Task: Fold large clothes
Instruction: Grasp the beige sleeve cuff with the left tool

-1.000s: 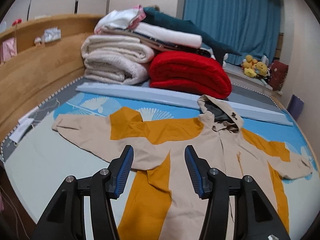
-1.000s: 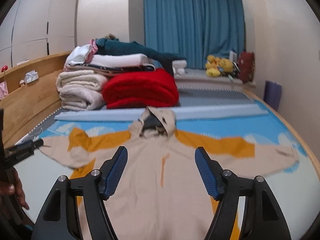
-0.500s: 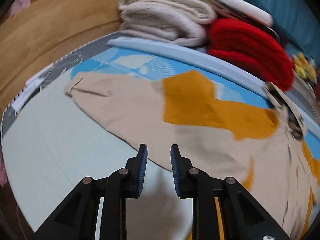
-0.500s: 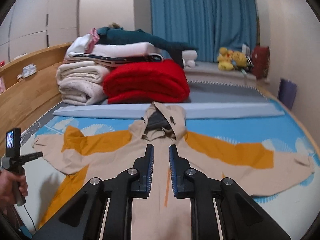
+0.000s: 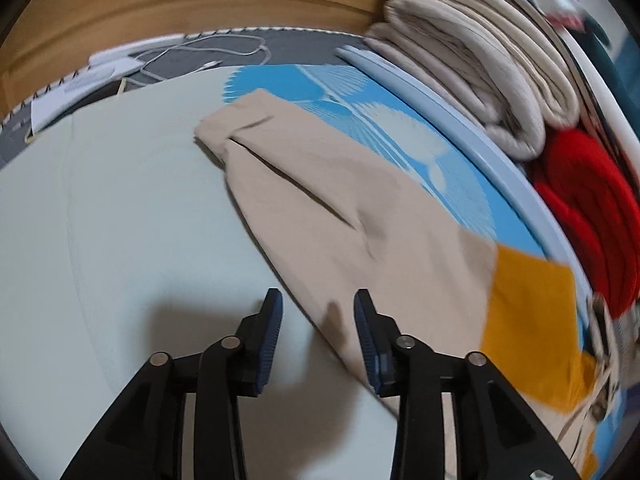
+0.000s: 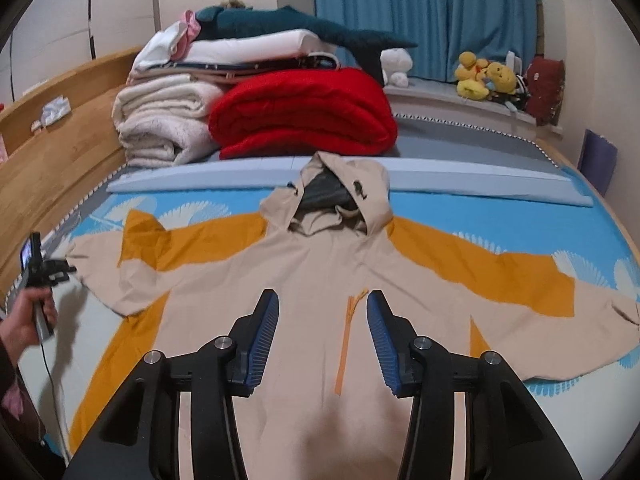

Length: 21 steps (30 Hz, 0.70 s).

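Observation:
A beige and orange hooded jacket (image 6: 320, 280) lies spread flat on the bed, front up, sleeves out to both sides. My right gripper (image 6: 322, 312) is open and empty above the jacket's chest, by the orange zip (image 6: 348, 332). In the left wrist view the jacket's left sleeve (image 5: 332, 208) runs diagonally from its cuff (image 5: 224, 128) toward the lower right. My left gripper (image 5: 318, 312) is open and empty, low over the sleeve's lower edge. The left gripper, held in a hand, also shows in the right wrist view (image 6: 36, 276), beside the cuff.
A stack of folded blankets, cream (image 6: 160, 128) and red (image 6: 304, 116), sits at the head of the bed behind a pale blue bolster (image 6: 440, 182). A wooden bed frame (image 6: 52, 160) runs along the left. Cables (image 5: 200, 56) lie by the frame. Plush toys (image 6: 484, 78) sit at the window.
Both grippers closed about half a second ago and have opened again. The left gripper has moved left and down toward the left sleeve. The right gripper has come closer over the chest.

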Each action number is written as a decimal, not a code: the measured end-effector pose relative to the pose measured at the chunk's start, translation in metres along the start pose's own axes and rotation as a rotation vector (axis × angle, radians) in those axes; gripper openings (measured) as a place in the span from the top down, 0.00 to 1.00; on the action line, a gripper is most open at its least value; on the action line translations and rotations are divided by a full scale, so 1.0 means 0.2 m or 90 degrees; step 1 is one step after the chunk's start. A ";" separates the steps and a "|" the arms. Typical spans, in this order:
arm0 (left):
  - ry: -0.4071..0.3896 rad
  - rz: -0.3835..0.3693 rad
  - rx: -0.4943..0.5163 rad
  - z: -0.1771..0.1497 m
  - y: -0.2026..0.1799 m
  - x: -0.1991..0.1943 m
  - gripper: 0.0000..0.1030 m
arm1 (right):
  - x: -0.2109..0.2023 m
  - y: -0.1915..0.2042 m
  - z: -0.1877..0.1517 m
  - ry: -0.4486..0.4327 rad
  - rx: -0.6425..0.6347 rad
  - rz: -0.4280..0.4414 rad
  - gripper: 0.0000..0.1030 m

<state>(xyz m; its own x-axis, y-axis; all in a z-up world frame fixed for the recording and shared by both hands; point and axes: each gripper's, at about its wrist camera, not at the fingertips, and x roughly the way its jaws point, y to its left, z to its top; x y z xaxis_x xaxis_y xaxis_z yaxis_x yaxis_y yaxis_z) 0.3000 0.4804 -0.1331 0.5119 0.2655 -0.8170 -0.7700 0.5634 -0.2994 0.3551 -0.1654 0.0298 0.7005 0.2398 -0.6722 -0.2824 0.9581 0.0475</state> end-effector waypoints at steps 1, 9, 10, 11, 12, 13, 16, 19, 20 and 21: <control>0.001 -0.002 -0.009 0.03 0.02 0.02 0.62 | 0.02 0.01 -0.01 0.008 -0.008 -0.002 0.55; 0.009 -0.005 -0.048 0.11 0.14 0.16 0.63 | 0.14 0.02 -0.06 0.044 -0.031 -0.011 0.90; 0.009 0.000 -0.038 0.11 0.13 0.16 0.65 | 0.15 0.02 -0.06 0.051 -0.031 -0.005 0.90; 0.008 0.004 -0.023 0.11 0.11 0.17 0.81 | 0.17 0.01 -0.06 0.058 -0.032 -0.002 0.90; 0.012 -0.004 -0.016 0.11 0.11 0.17 0.99 | 0.17 0.02 -0.06 0.062 -0.032 0.000 0.89; 0.020 -0.008 -0.013 0.11 0.11 0.18 0.98 | 0.18 0.02 -0.06 0.067 -0.032 0.003 0.89; -0.021 -0.003 -0.016 0.13 0.10 0.08 1.00 | 0.19 0.02 -0.07 0.074 -0.029 0.009 0.89; -0.077 0.025 0.028 0.16 -0.03 -0.09 1.00 | 0.18 0.01 -0.06 0.075 -0.022 0.008 0.89; -0.100 0.031 0.055 0.15 -0.11 -0.17 1.00 | 0.18 0.00 -0.06 0.075 -0.021 0.006 0.89; -0.121 0.026 0.081 0.14 -0.20 -0.25 1.00 | 0.17 0.00 -0.06 0.075 -0.021 0.004 0.89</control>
<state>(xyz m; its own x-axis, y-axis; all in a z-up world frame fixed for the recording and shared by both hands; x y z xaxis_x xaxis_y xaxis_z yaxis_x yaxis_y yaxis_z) 0.3155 0.4671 -0.0661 0.5527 0.4258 -0.7163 -0.7437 0.6399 -0.1934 0.3709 -0.1583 -0.0027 0.6174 0.2236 -0.7542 -0.3091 0.9506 0.0288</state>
